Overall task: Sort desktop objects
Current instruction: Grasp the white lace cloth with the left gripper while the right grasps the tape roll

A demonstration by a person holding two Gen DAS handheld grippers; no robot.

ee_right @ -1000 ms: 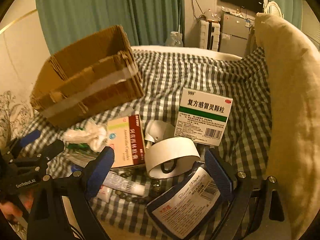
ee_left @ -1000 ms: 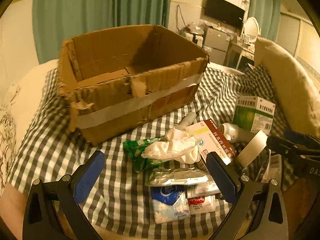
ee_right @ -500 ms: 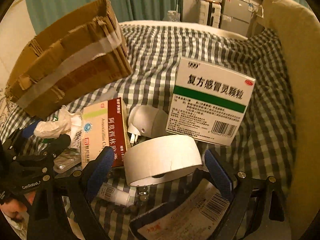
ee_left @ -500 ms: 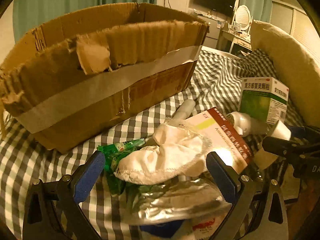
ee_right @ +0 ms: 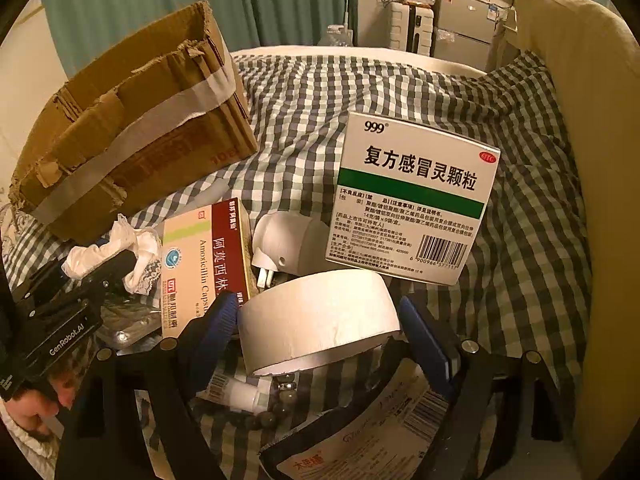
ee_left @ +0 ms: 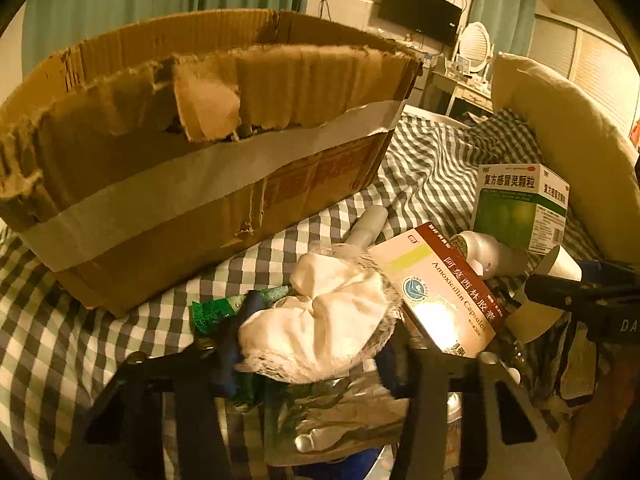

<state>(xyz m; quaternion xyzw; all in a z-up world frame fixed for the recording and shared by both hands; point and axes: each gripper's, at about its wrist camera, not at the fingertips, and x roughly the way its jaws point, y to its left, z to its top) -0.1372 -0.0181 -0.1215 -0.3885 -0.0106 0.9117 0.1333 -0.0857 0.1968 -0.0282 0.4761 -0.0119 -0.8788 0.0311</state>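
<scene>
A crumpled white cloth (ee_left: 320, 320) with a lace edge lies on top of the pile on the checked bedspread. My left gripper (ee_left: 312, 350) has its jaws closing, and both blue pads touch the cloth's sides. In the right wrist view a white tape roll (ee_right: 320, 320) lies tilted between the fingers of my right gripper (ee_right: 316, 308). Its jaws are closing too, and the pads meet the roll's sides. A torn cardboard box (ee_left: 200, 184) with its top open stands behind the pile, to the left.
A red and cream capsule box (ee_left: 444, 292), a white bottle (ee_right: 288, 244) and a green and white medicine box (ee_right: 412, 200) crowd the pile. A green packet (ee_left: 212, 312), a foil pack (ee_left: 344, 420), dark beads (ee_right: 276, 412) and a barcoded pouch (ee_right: 380, 440) lie lower. A cushion (ee_right: 592, 160) bounds the right.
Both grippers have sunk toward the pile. The left jaws have narrowed from wide open onto the white cloth. The right jaws have drawn in against the tape roll.
</scene>
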